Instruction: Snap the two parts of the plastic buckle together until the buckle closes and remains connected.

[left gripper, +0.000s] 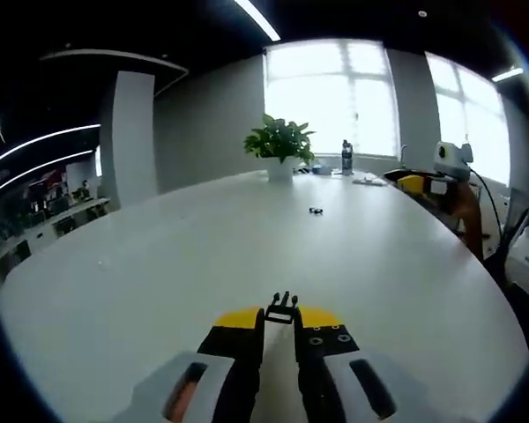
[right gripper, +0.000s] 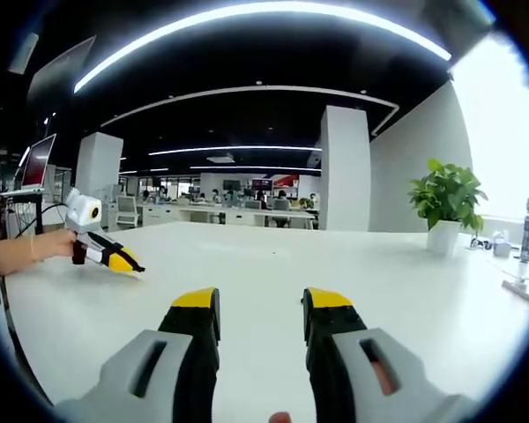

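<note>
A: What does the left gripper (left gripper: 280, 324) hold?

B: In the left gripper view its jaws are closed on a black buckle part (left gripper: 282, 310). The part sticks out past the yellow tips, with its prongs pointing away from the camera, above the white table (left gripper: 159, 264).

A: Where is the other part?

B: A small dark thing (left gripper: 316, 211) lies on the table further away, toward the plant (left gripper: 280, 141). It may be the second buckle part, but it is too small to tell for sure. It is well apart from the held one.

A: And the right gripper (right gripper: 260, 313)?

B: In the right gripper view its jaws stand apart, with nothing between them. Through the gap I see the bare table. In the left gripper view this gripper comes in at the right edge, above the far side of the table.

A: Does the left gripper show in the right gripper view?

B: Yes, at the left side, in a person's hand (right gripper: 57, 242), low over the table. The buckle part there is too small to see.

A: What else is on the table?

B: The plant in a white pot, and a bottle (left gripper: 346, 157) near the windows (left gripper: 335, 88).
</note>
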### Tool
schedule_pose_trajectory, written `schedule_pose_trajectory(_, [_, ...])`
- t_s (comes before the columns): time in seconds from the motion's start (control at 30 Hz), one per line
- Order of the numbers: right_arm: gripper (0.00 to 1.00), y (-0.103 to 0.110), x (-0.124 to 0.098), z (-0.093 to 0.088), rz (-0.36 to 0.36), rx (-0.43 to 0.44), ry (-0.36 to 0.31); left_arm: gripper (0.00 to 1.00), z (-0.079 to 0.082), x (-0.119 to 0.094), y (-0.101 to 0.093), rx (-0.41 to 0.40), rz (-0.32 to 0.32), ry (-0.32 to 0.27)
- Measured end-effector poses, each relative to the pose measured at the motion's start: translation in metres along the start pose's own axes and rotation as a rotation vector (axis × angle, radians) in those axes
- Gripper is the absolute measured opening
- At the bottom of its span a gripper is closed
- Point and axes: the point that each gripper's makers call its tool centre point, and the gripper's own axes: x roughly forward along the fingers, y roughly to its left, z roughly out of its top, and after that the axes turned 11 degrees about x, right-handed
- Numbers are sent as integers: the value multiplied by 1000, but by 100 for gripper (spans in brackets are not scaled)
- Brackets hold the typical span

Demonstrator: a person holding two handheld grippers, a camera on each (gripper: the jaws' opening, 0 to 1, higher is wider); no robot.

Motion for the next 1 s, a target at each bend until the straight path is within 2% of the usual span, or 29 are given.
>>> schedule_pose_trajectory(0.27, [39,-3,8,2,-12,-28,19,13,7,-17,-13,26,23,-36])
schedule_pose_trajectory(0.57, [38,1,24,4,11,-34,12,13,14,-33,-17,36,65,-71])
schedule_pose_trajectory(0.83, [36,-11,35,4,-18,-68,24,13,7,-40,-18,-5,104,-80])
schedule_pose_trajectory(1.0, [37,-12,41,1,-11,-64,44,13,10,-43,-18,-17,108,-93])
